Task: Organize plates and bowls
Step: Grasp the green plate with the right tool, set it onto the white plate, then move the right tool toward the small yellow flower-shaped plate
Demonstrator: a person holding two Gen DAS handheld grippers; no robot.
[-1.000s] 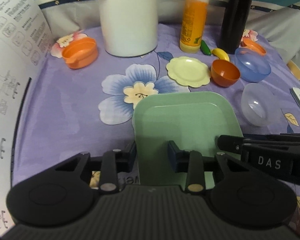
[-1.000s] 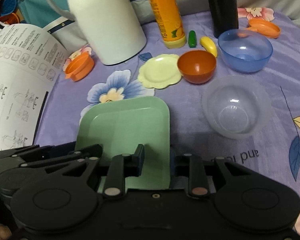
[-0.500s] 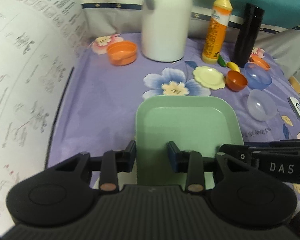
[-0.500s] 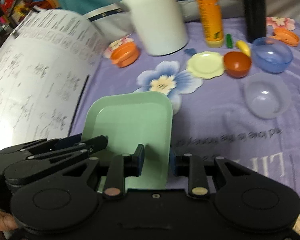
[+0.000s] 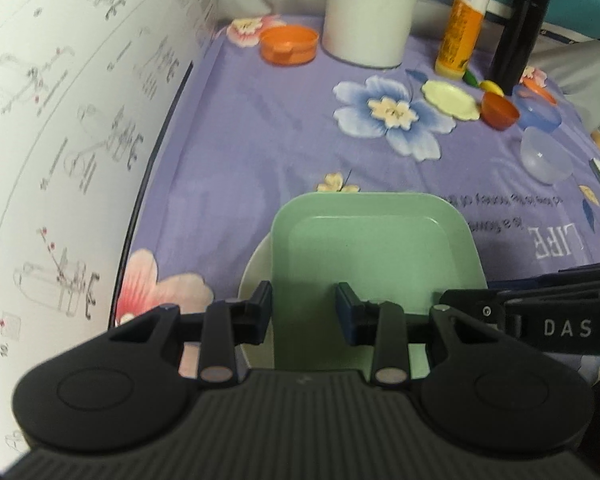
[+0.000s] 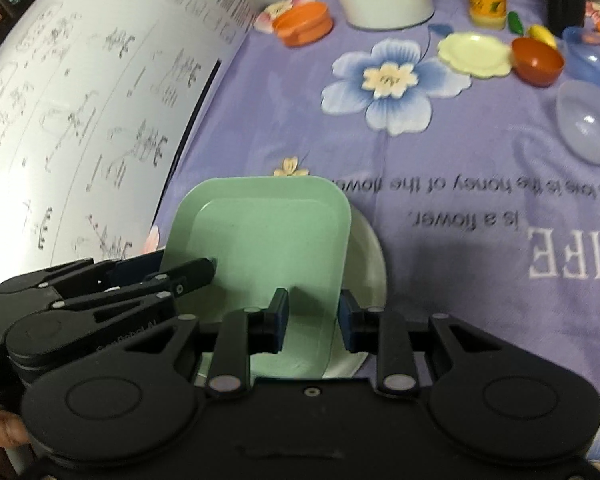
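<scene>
Mint-green square plate (image 5: 374, 256), rounded corners, raised rim, over white round plate (image 6: 366, 264).

The square green plate (image 5: 374, 252) looks like matt plastic, smooth, with only a soft sheen. The white round plate (image 6: 364, 264) under it is glossier, perhaps glazed or hard plastic; I cannot tell which. Both grippers, the left (image 5: 304, 304) and the right (image 6: 312, 316), are matt black plastic with small metal pins, the left one's body ribbed at the near edge. The purple flowered cloth (image 5: 260, 140) is soft printed fabric, slightly creased. To the left, the big printed sheet (image 5: 60, 120) is plain matt paper. Far right, the clear bowl (image 5: 546, 160) is frosted translucent plastic, the red-brown bowl (image 5: 500, 110) and orange container (image 5: 288, 44) smooth plastic. The black flask (image 5: 520, 36) seems satin-finished.
</scene>
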